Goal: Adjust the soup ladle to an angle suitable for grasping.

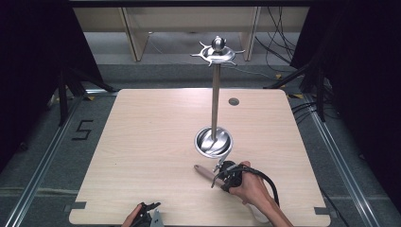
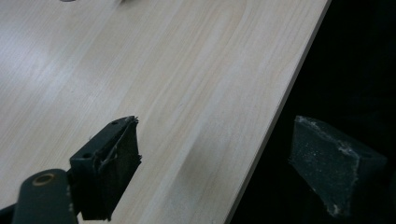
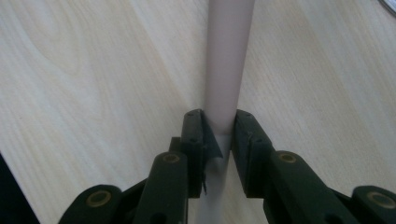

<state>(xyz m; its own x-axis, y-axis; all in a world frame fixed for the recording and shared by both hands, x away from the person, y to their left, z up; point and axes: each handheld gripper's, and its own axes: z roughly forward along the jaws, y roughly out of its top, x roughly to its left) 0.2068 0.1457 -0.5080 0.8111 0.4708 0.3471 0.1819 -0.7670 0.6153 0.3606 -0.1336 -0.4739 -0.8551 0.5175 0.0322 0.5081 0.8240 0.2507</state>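
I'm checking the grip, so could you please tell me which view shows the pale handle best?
The right gripper view: the pale handle runs up between the right hand-held gripper, jaws shut on it. The high view shows it small; the left gripper view shows bare table.

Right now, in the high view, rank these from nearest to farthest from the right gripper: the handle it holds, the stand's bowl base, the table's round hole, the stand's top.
1. Pale handle, clamped in the right gripper.
2. Bowl base, just beyond it.
3. Round hole, toward the table's far edge.
4. Stand's top, high on the pole.

One stand [image 1: 215,90]; one handle [image 1: 204,172]; two grippers.
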